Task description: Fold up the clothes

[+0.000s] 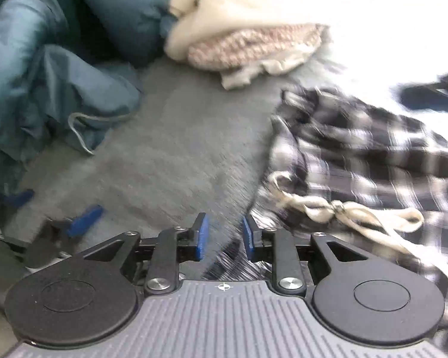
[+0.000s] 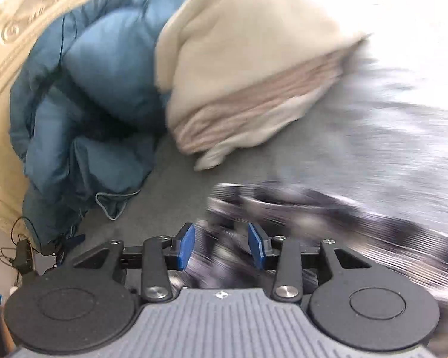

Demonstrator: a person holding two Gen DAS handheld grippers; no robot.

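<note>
Left gripper: nearest the lens, jaws parted moderately, nothing between the blue pads. It hangs over bare grey bedcover, with the edge of the plaid garment just to its right. Judgement: it is positioned to take hold of that edge, grip not yet made.

Right gripper: jaws likewise parted, with blurred plaid cloth lying between and beyond the fingers. Whether the pads touch the cloth cannot be told; the frame is smeared by motion.

Left to right in the left wrist view: a crumpled blue quilted item heaped at the far left; a folded stack of cream and pink textiles behind centre, presumably set aside as finished; the plaid garment at right, unfolded, its white drawstring lying loose on top.

Containers: none seen. The garments lie directly on the bedcover.
</note>
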